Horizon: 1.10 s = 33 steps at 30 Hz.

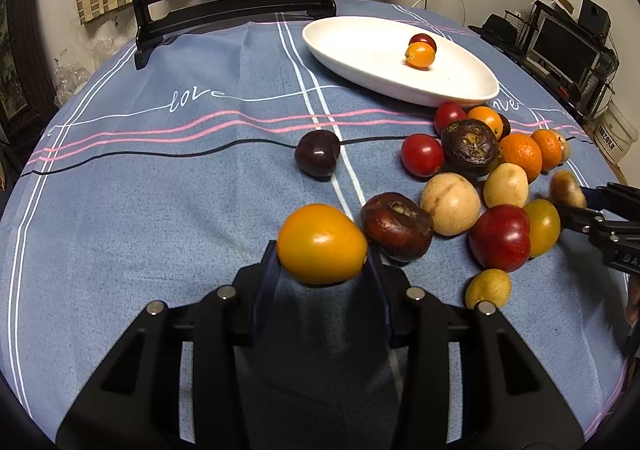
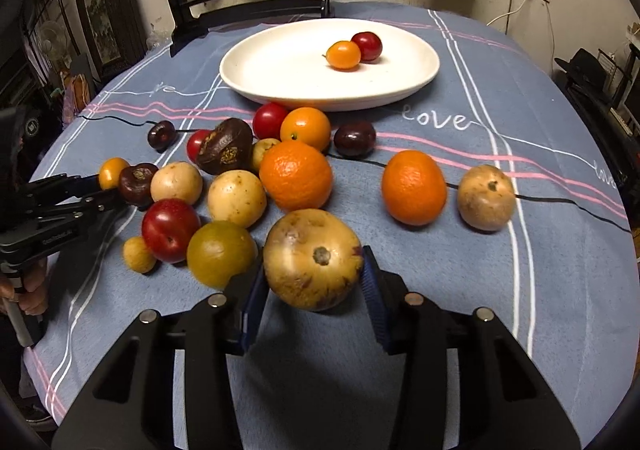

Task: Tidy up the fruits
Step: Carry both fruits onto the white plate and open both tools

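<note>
Fruits lie heaped on the desk (image 1: 160, 209) before a white plate (image 2: 280, 85) holding two. Left hand-held gripper (image 1: 322, 262) pinches a yellow tomato (image 1: 320, 244); right hand-held gripper (image 2: 314, 278) pinches a brown speckled fruit (image 2: 312, 258) beside the heap.

L gripper (image 1: 322, 258), R gripper (image 2: 314, 274): apparently clamped.

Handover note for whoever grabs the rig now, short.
Left tongs: shut on a yellow-orange fruit.
Right tongs: shut on a tan mottled fruit.
White plate: holds two small fruits, one orange, one red.
Left to do: plate both held fruits, then the pile on the blue tablecloth, oranges included.
</note>
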{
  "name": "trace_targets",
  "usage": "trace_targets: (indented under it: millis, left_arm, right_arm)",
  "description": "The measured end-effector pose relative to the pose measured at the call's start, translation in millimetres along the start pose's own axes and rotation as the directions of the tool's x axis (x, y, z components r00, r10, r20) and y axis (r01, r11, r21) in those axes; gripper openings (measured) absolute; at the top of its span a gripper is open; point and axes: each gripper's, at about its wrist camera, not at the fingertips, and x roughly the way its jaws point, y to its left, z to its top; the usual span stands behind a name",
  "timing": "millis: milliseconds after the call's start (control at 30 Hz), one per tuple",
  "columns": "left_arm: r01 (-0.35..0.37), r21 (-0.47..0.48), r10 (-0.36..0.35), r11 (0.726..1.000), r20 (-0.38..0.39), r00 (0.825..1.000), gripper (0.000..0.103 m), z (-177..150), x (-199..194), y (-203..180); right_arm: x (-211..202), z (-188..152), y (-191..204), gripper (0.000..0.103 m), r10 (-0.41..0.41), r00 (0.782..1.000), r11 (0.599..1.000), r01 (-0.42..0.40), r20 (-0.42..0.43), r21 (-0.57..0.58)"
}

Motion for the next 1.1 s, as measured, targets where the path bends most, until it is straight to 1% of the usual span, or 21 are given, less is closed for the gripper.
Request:
trace_targets:
  millis: [267, 533, 733, 933, 1000, 1100]
  left_arm:
    - [0.002, -0.008, -0.002, 1.0, 0.027, 1.0, 0.042, 2, -13, 2]
    - [0.004, 0.019, -0.005, 1.0, 0.069, 0.998, 0.042, 8, -38, -5]
    - [0.046, 0.031, -0.049, 0.998, 0.105, 0.993, 0.042, 31, -48, -24]
    - [0.071, 0.044, -0.075, 0.997, 0.11, 0.991, 0.042, 55, -42, -43]
    - [0.065, 0.05, -0.071, 0.997, 0.111, 0.991, 0.042, 63, -39, -45]
    - [0.061, 0.044, -0.066, 0.997, 0.108, 0.992, 0.042, 85, -31, -48]
  right_arm:
    - [-20, -7, -8, 0.045, -0.003, 1.0, 1.0, 0.002, 0.029, 0.012]
    - [-35, -5, -8, 0.045, 0.008, 0.998, 1.0, -0.009, 0.067, 0.011]
    - [-44, 7, -10, 0.045, 0.038, 0.994, 0.999, -0.041, 0.104, 0.025]
    - [-50, 21, -10, 0.045, 0.034, 0.991, 0.999, -0.034, 0.128, 0.004]
    - [-51, 28, -11, 0.045, 0.028, 0.99, 1.0, -0.027, 0.135, -0.007]
    - [-49, 47, -16, 0.045, 0.013, 0.988, 1.0, -0.01, 0.151, -0.02]
